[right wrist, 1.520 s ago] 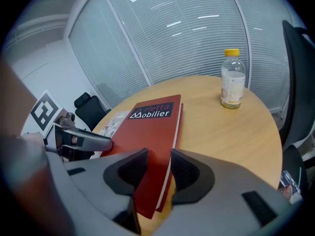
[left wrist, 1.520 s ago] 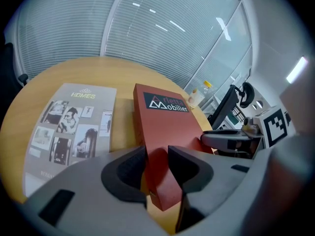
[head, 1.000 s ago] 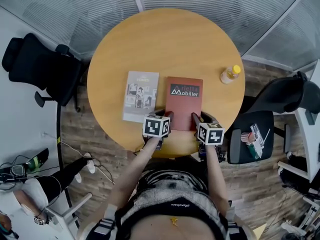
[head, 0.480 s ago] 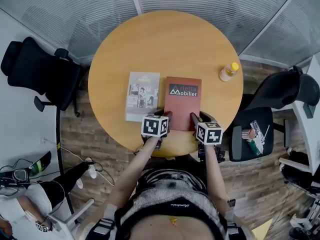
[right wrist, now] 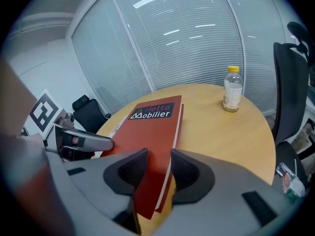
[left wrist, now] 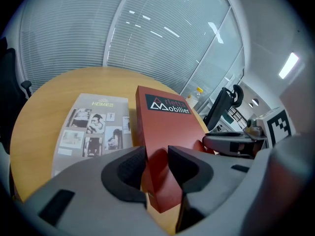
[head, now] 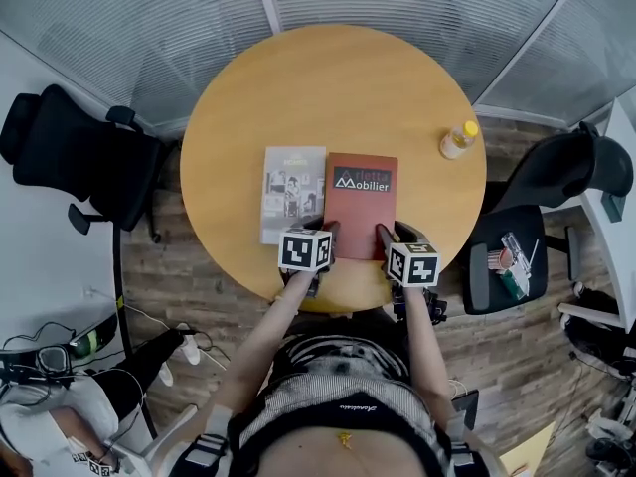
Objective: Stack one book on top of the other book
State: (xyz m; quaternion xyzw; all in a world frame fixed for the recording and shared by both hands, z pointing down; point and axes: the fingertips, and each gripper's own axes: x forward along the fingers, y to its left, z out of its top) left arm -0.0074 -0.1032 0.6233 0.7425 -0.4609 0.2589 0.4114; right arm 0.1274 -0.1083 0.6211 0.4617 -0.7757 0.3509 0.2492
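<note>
A red book (head: 361,203) lies lengthwise on the round wooden table (head: 328,87), its left edge against a grey magazine-like book (head: 292,193). My left gripper (head: 331,231) is shut on the red book's near left corner, my right gripper (head: 388,235) on its near right corner. In the left gripper view the red book (left wrist: 165,127) runs up from between the jaws of the left gripper (left wrist: 156,163), its near end lifted, with the grey book (left wrist: 93,127) flat beside it. In the right gripper view the right gripper (right wrist: 158,168) clamps the red cover (right wrist: 150,132).
A small bottle with a yellow cap (head: 458,144) stands near the table's right edge. Black office chairs stand to the left (head: 79,162) and right (head: 571,172) of the table. The person's body is close against the near edge.
Both grippers have carried the red book leftward, closing the gap to the grey book. Its near end has risen slightly.
</note>
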